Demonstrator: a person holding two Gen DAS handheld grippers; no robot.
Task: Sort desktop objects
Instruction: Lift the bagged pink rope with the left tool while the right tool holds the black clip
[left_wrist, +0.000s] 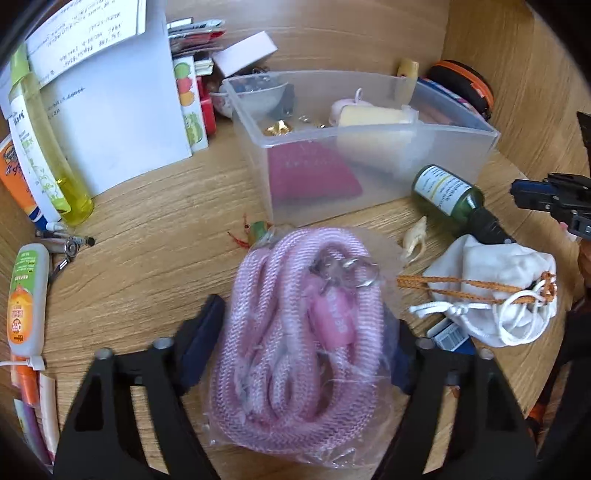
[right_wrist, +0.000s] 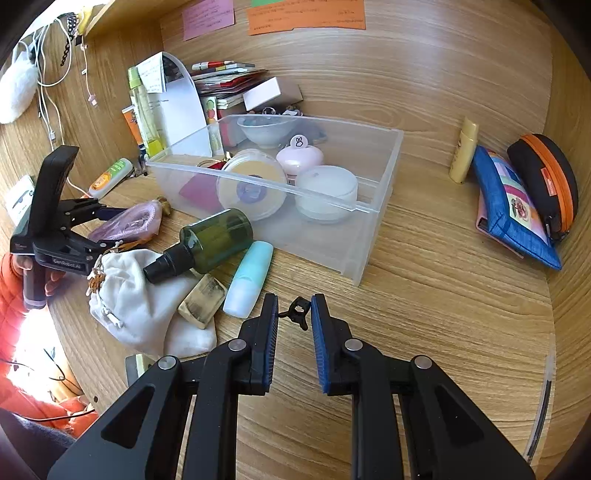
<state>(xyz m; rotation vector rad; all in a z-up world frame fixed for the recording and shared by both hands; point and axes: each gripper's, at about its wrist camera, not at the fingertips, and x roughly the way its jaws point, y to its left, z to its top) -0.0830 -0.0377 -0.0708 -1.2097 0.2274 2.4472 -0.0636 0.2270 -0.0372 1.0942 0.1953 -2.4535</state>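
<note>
left tool (left_wrist: 306, 332) clamps bagged pink braided rope (left_wrist: 291, 325) | right tool (right_wrist: 294, 325) narrowly parted

we've got open desk (right_wrist: 424, 295) to the right of the clear bin (right_wrist: 354, 254), all the way to the pouches (right_wrist: 513, 206) by the wall. left of it, a green bottle (right_wrist: 214, 240), white bag (right_wrist: 140, 295) and blue tube (right_wrist: 247, 280) crowd the way.

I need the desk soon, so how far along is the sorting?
Partly done: the clear bin already holds jars and a pink case. The left gripper holds a bagged pink rope. The green bottle, white pouch and blue tube remain outside.
</note>
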